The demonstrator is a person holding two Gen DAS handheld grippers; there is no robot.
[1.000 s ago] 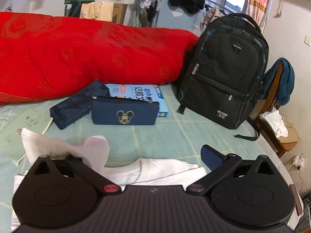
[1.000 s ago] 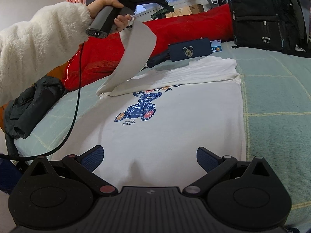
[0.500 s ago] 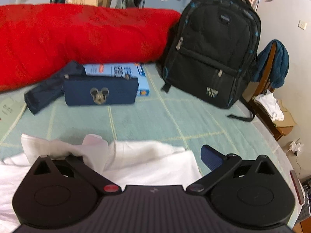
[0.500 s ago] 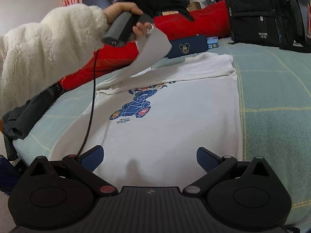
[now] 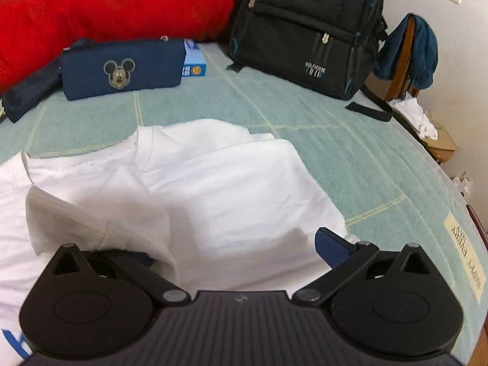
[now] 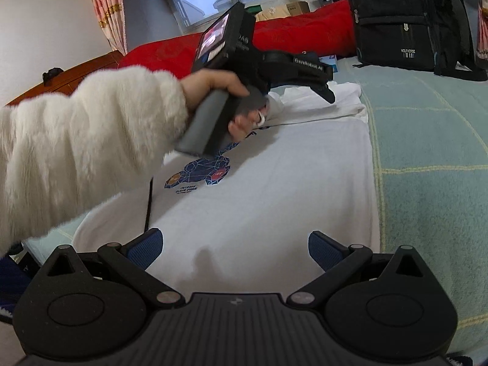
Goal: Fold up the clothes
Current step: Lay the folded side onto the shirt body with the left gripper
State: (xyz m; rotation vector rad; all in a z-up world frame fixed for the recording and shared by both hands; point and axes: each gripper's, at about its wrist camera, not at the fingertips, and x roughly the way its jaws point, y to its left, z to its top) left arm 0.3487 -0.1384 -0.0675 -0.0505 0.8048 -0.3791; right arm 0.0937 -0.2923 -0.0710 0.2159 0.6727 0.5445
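Observation:
A white T-shirt (image 6: 274, 198) with a blue geometric print (image 6: 198, 174) lies flat on the green bed cover (image 5: 350, 158). My left gripper (image 5: 238, 250) is low over the shirt's shoulder area, jaws wide apart. One sleeve (image 5: 97, 222) drapes over its left finger and hides that fingertip. In the right wrist view, a hand in a fluffy white sleeve (image 6: 91, 152) holds the left gripper (image 6: 323, 91) and pinches white cloth against the handle. My right gripper (image 6: 235, 245) hangs open just above the shirt's near hem, holding nothing.
At the back stand a black backpack (image 5: 305, 27) and a red quilt (image 5: 106, 9). In front of the quilt lie a navy Mickey pouch (image 5: 122, 67) and a blue box (image 5: 193, 64). A chair draped in teal cloth (image 5: 408, 52) stands past the bed's right edge.
The left gripper came down from high above the bed and carried the sleeve inward, so it now lies over the shirt's body. The right gripper stayed put.

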